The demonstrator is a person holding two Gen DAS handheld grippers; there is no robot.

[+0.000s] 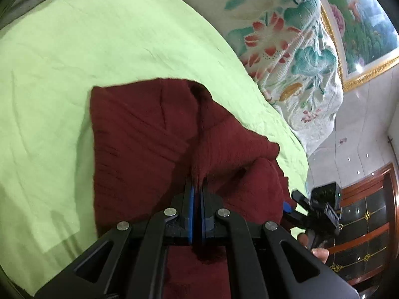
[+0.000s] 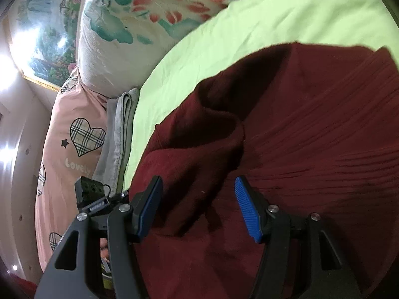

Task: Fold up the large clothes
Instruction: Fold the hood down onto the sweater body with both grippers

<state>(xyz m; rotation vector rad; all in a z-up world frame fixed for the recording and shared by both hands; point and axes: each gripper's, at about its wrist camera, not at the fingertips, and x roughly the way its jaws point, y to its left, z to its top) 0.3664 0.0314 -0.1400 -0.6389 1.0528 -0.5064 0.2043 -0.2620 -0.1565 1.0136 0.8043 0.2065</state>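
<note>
One big dark-red ribbed knit garment is all you're dealing with here, and it's sprawled on the light-green bed sheet, down the bed from the flower-print quilt. It looks soft and floppy with zero stiffness, so whatever you lift will sag and drag the rest along. I'd guess medium weight for a knit; the ribbing should give the pads decent bite, so slipping isn't my worry, stretching is.

Your left gripper is clamped tight on a pinched ridge of the fabric, and you can see it pulled taut in a line running up toward the quilt. Your right gripper has its jaws spread wide, hovering over the garment with loose cloth between the blue pads but nothing pressing on it.

For holds, I'd go for an edge or corner rather than mid-panel, like that rolled fold on the quilt side of your right gripper.

Writing-wise, the only readable thing is "Lovely" on the pink heart-pattern pillow next to the quilt. No garment label visible.
</note>
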